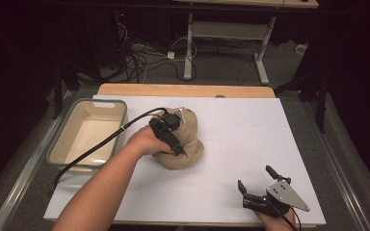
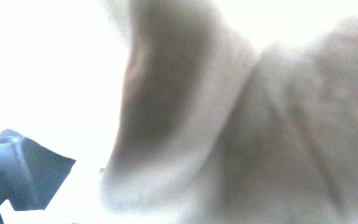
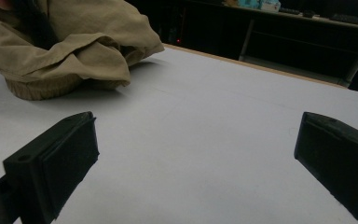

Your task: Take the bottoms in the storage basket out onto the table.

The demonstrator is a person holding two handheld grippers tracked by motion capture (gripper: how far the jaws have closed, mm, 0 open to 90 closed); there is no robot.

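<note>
Left forearm reaches diagonally to bench centre; left gripper [image 1: 170, 131] pressed into the bunched tan jacket [image 1: 185, 137], fingers spread wide, grip on cloth indiscernible. Right gripper [image 1: 255, 179] rests near front right corner, fingers wide apart, empty. Right gripper view shows the jacket's ribbed hem [image 3: 42, 87].

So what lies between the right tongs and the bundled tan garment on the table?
Nothing: in the right gripper view, bare white tabletop runs from the open right tongs up to the tan garment. The high view shows the same bare stretch.

A tan garment [image 1: 185, 139] (crumpled into a rounded heap) lies on the white tabletop, just right of the bin [image 1: 87, 131].
</note>
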